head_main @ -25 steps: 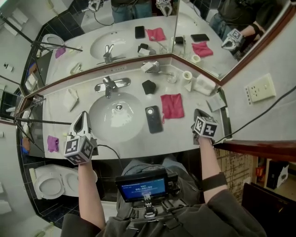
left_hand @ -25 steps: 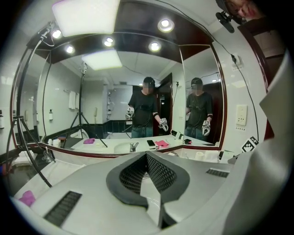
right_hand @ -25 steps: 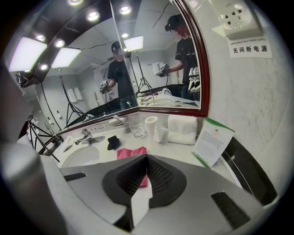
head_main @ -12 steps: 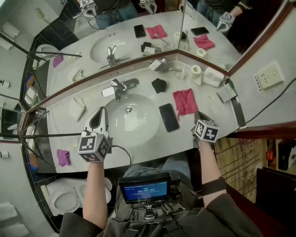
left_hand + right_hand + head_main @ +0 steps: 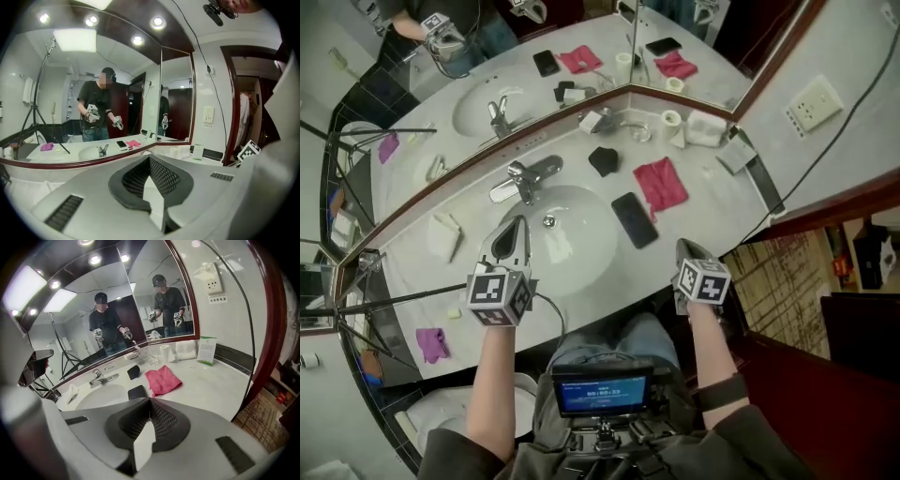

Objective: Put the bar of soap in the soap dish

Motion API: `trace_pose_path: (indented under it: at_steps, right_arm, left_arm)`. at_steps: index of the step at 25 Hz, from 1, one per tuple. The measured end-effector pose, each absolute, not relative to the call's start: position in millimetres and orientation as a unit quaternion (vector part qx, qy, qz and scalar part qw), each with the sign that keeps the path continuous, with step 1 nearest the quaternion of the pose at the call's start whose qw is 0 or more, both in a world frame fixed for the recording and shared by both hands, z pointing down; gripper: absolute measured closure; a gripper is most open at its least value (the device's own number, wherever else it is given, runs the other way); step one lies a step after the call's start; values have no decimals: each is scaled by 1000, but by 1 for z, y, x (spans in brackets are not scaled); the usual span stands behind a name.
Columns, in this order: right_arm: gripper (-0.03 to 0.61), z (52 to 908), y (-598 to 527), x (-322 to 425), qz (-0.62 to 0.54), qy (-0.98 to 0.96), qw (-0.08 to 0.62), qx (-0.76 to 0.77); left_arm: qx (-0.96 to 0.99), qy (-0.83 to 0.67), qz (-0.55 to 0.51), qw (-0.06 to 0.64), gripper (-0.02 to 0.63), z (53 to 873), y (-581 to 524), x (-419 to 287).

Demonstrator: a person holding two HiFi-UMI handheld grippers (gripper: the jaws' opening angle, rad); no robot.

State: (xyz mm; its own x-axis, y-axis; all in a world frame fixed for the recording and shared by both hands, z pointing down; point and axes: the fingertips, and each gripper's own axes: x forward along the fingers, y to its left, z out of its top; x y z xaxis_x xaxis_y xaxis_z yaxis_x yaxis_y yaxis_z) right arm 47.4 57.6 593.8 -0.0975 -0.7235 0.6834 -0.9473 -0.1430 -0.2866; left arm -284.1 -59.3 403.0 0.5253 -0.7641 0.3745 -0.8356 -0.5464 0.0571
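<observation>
1. The counter (image 5: 712, 211) was white, and so was the sink basin (image 5: 581, 244).
2. A cloth (image 5: 661, 185) beside the basin was pinkish red; a smaller cloth (image 5: 431, 343) at the counter's left end was purple.
3. The phone (image 5: 635, 219) was glossy black, and the small object (image 5: 602, 161) behind it was matt black.
4. The faucet (image 5: 525, 178) was shiny silver.
5. The left gripper (image 5: 516, 223) and right gripper (image 5: 684, 246) were grey, with black-and-white square markers on their cubes and black, grid-textured pads (image 5: 159, 420).
6. The mirror frame (image 5: 275, 333) was dark reddish brown.

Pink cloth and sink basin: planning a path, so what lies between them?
A black phone lies flat between the pink cloth and the sink basin; the head view shows it.
</observation>
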Motion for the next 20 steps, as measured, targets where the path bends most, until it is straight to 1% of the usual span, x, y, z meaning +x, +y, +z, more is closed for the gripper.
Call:
trace_pose_path:
  at_steps: [4, 9, 14, 20]
  right_arm:
    - [558, 578, 66, 55, 369, -648, 135, 652]
    - [558, 556, 82, 58, 345, -682, 137, 631]
    - [558, 548, 104, 65, 340, -695, 147, 616]
    - [558, 535, 108, 78, 335, -700, 132, 617]
  left_arm:
    - [864, -466, 155, 113, 612, 397, -38, -272]
    - [858, -480, 153, 105, 612, 397, 2, -256]
    - [857, -477, 156, 118, 612, 411, 39, -233]
    - [859, -471, 163, 114, 612, 408, 51, -221]
